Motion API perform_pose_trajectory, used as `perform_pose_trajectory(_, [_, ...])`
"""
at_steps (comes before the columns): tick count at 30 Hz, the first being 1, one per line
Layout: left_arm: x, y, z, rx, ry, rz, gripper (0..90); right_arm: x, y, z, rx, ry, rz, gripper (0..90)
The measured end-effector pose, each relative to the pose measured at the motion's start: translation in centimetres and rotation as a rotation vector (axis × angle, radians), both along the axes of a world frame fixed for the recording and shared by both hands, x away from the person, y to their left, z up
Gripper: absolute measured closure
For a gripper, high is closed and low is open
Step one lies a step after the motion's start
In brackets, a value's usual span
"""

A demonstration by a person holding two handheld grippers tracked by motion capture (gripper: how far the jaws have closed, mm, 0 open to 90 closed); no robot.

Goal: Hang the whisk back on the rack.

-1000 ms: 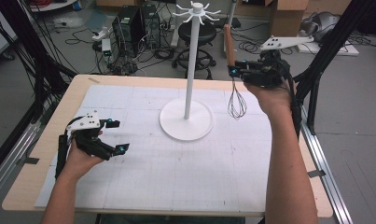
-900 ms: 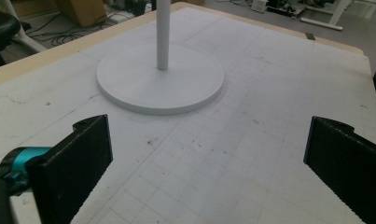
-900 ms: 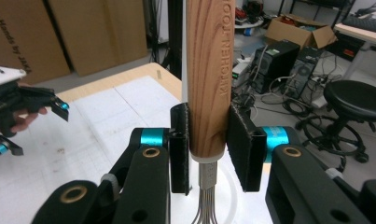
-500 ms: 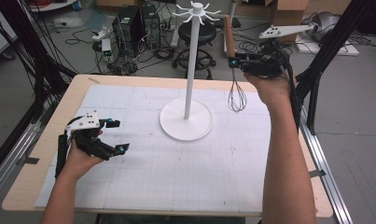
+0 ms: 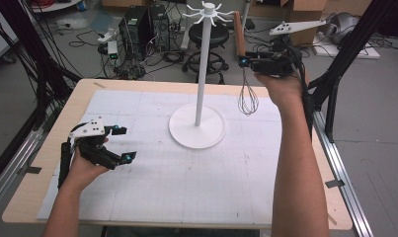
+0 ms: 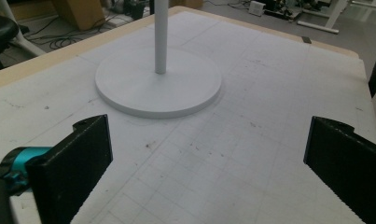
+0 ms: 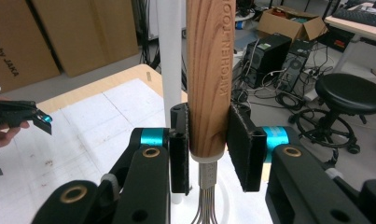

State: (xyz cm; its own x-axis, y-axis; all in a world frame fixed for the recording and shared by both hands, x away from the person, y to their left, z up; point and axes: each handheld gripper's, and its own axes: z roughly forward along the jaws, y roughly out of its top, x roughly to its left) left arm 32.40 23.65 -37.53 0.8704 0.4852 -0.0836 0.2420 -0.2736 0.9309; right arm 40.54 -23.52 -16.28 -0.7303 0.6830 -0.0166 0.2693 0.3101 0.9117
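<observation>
Whisk (image 5: 244,74) hangs in the air at the far right side of the table (image 5: 48,143), held up by the right gripper (image 5: 247,62). Its long line runs straight up and down. The wooden handle (image 7: 209,74) points up and the wire loops (image 5: 247,98) point down at the white mat (image 5: 186,182). The loops hang above the mat and do not touch it. In the right gripper view, the two black pads (image 7: 180,154) are pressed on the low end of the handle, one on each side, so this tool is pinching the whisk just above the metal neck. Letters run along the wood from bottom to top. The whisk is near the tall white stand (image 5: 199,74), a little to the right of its pole, and its handle top comes close to the hooks (image 5: 206,11) at the top of the stand. The stand's round base (image 5: 196,129) sits on the mat, apart from the wire loops. The left gripper (image 5: 121,144) is low over the near left part of the mat, well apart from the whisk. In the left gripper view its jaws are spread wide with nothing between them, and they face the round base (image 6: 157,84).
</observation>
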Motion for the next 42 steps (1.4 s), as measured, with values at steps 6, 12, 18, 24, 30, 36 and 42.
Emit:
perform_pose_trajectory(6, [-0.1,0.0,0.0,-0.002,-0.001,-0.002,1.6,0.0,0.2,-0.1,0.0,-0.005,0.003,71.4])
perform_pose_trajectory(12, [0.0,-0.1,0.0,0.003,0.001,-0.003,1.7,0.0,0.5,-0.1,-0.001,-0.007,0.013,71.4])
perform_pose_trajectory(18, [0.0,0.0,0.0,0.003,-0.001,-0.002,1.7,0.3,0.8,0.0,-0.014,0.0,0.005,71.4])
perform_pose_trajectory(24, [0.0,-0.1,0.0,-0.001,0.002,-0.004,1.7,0.8,0.9,0.0,-0.018,0.01,-0.009,71.5])
perform_pose_trajectory(30, [0.0,0.0,0.0,-0.002,0.0,-0.004,1.7,1.3,1.1,-0.4,-0.016,0.025,-0.011,71.4])
perform_pose_trajectory(36, [0.0,0.0,0.0,0.0,0.001,-0.004,1.7,1.5,1.2,-0.8,-0.008,0.031,-0.005,71.4])
perform_pose_trajectory(42, [-0.1,0.0,0.0,0.001,0.001,-0.004,1.7,1.5,1.3,-0.8,-0.009,0.029,-0.002,71.4])
